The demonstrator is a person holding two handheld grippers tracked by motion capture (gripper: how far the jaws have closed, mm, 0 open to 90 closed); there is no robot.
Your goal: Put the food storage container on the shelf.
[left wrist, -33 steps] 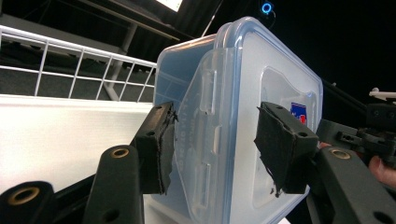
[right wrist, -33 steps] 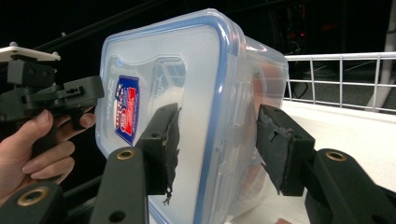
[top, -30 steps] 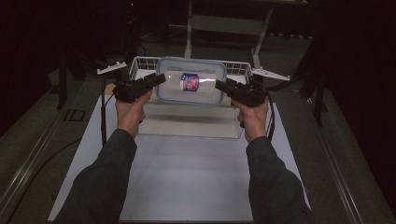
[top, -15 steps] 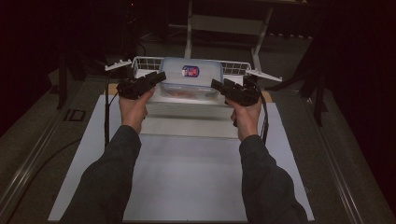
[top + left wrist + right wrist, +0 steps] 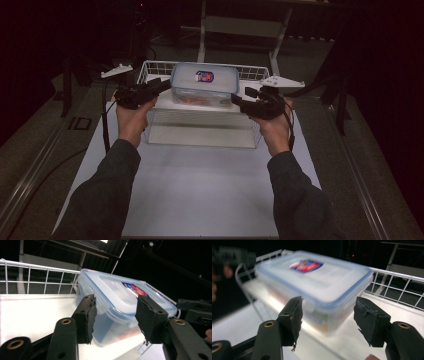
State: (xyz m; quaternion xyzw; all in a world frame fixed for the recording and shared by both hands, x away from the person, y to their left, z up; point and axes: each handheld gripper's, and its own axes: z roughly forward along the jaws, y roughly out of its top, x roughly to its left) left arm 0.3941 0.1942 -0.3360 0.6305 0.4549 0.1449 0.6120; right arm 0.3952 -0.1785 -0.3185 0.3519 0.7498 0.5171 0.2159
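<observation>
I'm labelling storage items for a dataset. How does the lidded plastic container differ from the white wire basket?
The lidded container has solid, see-through plastic walls, while the wire basket is open white mesh. The container is closed by a blue-edged lid with a red and blue label, but the basket is open on top. The container is also the smaller of the two, and the basket is wider. Both are rectangular.

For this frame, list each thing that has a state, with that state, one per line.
Lidded plastic container: lid on, lifted above the basket, pressed between the two grippers at its ends.
Wire basket: upright on the table; contents not discernible.
Left gripper: open, fingers astride the container's end.
Right gripper: open, fingers astride the opposite end.
</observation>
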